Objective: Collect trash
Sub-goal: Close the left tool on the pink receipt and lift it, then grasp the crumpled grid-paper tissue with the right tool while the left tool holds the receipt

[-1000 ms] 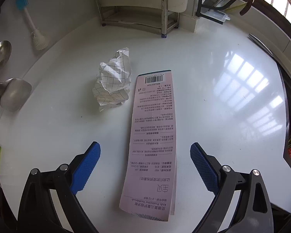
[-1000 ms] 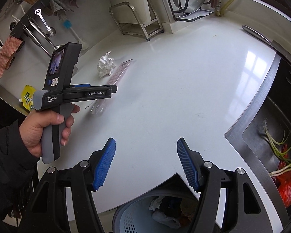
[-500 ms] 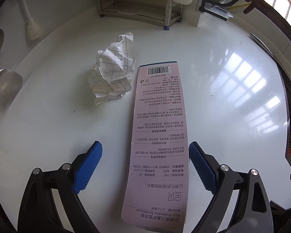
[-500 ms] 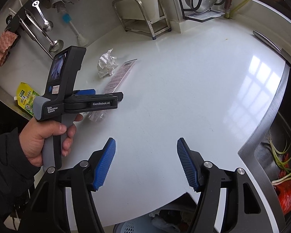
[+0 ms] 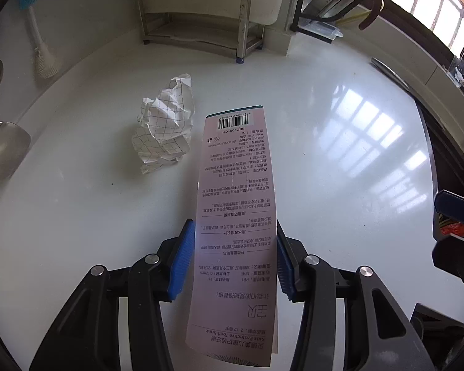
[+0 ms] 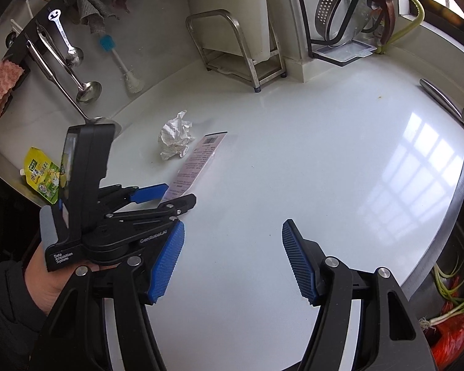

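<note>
Left tool (image 5: 232,256) clamps toothbrush package (image 5: 235,216), crumpled paper (image 5: 165,130) just beside; right tool (image 6: 232,259) gapes

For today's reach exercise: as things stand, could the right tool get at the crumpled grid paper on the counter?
Probably yes. The right tool is open and holds nothing, and bare counter lies ahead of it. The crumpled paper sits uncovered, though the left tool, shut on the toothbrush package, crowds its near side.

Open counter (image 6: 309,160) lies right of the card; crumpled paper (image 5: 165,130) crowds its left, perhaps touching.
</note>
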Action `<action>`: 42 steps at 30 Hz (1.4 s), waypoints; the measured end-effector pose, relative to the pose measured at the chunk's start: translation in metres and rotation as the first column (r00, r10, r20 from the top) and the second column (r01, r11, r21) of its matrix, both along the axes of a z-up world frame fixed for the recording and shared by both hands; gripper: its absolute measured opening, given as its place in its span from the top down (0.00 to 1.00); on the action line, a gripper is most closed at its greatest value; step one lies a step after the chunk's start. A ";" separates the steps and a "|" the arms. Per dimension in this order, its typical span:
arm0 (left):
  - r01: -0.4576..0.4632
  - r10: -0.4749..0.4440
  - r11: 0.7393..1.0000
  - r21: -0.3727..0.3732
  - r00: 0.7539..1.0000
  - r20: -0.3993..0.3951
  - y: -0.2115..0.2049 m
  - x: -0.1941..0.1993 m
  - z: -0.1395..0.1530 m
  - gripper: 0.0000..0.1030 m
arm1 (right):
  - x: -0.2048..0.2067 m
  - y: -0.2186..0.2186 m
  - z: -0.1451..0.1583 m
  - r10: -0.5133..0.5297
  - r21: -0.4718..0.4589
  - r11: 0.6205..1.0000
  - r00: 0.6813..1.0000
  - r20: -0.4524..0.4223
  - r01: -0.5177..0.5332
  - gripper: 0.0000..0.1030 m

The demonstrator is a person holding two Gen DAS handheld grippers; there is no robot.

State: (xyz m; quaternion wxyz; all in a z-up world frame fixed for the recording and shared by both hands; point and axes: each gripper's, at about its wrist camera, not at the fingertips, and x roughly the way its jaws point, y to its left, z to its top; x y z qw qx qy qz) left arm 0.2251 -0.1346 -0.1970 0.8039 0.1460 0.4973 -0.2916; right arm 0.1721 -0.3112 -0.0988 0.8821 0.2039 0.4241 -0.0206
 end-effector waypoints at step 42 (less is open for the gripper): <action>-0.272 0.278 0.957 -0.098 0.959 0.060 0.142 0.037 0.046 0.55 | 0.229 0.075 -0.045 0.139 -0.057 0.988 0.987 -0.078 -0.144 0.36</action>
